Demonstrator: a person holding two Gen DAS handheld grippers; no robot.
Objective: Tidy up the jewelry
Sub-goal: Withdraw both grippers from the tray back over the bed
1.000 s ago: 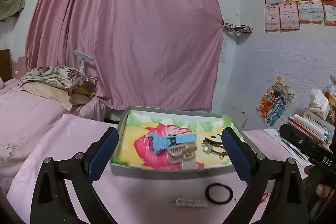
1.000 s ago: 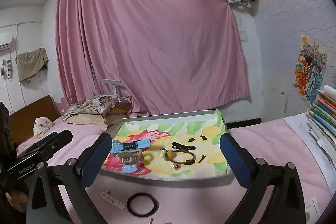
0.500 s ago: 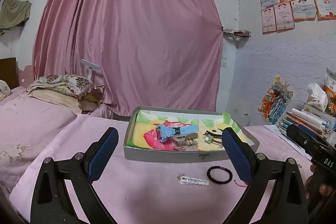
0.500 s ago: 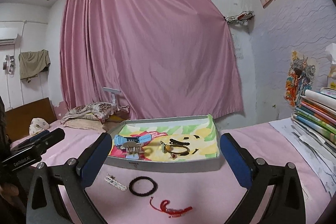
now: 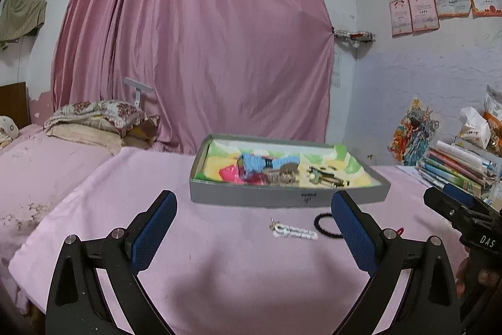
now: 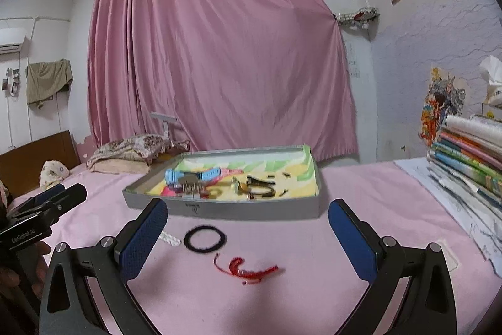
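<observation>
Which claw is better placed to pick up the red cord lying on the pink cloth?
Probably the right claw. It is open, and the red braided cord lies between its fingers just ahead. For the open left claw, only a red tip shows beyond its right finger; the white chain bracelet lies nearer to it.

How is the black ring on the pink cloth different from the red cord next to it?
The black ring is a closed, even loop lying flat; the red cord is an open, tangled strand with loose ends. The ring lies nearer the tray, the cord nearer the right tool. The ring is dark and plain; the cord is bright red. Both rest on the pink cloth outside the tray, untouched.
</observation>
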